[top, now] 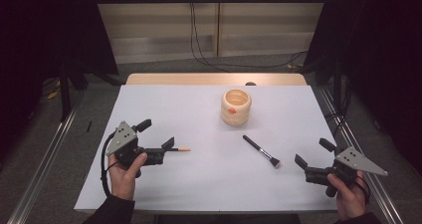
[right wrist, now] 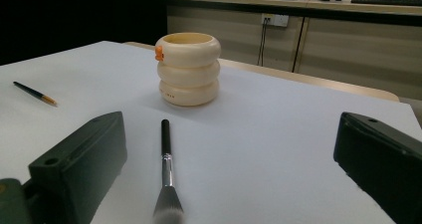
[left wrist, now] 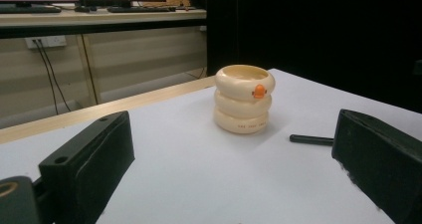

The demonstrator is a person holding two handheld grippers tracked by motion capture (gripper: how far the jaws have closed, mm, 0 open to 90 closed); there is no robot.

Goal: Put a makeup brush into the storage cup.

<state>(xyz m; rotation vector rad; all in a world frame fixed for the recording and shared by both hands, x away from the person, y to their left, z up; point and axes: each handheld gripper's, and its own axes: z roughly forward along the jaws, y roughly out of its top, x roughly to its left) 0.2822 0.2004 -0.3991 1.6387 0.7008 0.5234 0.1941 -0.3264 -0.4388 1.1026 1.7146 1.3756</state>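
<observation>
A: High view first. Where's everything?

B: White table (top: pixel 199 184). Cream ringed cup (top: pixel 236 106) at about 12 o'clock from the table centre, upright, orange spot on its side. Makeup brush (top: pixel 261 150) lies flat at roughly 4 o'clock from the cup, bristles toward the person. Small pencil (top: pixel 181 149) with an orange tip at 8 o'clock from the cup, just beside the left gripper (top: pixel 168 145) tip — touching or not, cannot tell.

A: Grippers?

B: Left gripper at 9 o'clock of the table, held in a hand, jaws pointing toward 3 o'clock, spread wide, nothing between them. Right gripper (top: pixel 300 163) at 4 o'clock near the table edge, pointing toward 9 o'clock, jaws wide too, nothing held. Brush head sits near its tips, apart.

A: Left gripper view?

B: Both black jaws wide apart, bare table between. Cup (left wrist: pixel 244 98) at 12 o'clock ahead, well apart. Dark brush handle (left wrist: pixel 311 139) pokes out at 3 o'clock, partly behind the right-hand jaw.

A: Right gripper view?

B: Jaws wide, nothing gripped. Brush (right wrist: pixel 166 169) lies between them nearer the left-hand jaw, bristles at 6 o'clock — blurred. Cup (right wrist: pixel 189 68) at 12 o'clock beyond it. Pencil (right wrist: pixel 35 93) far off at 10 o'clock
</observation>
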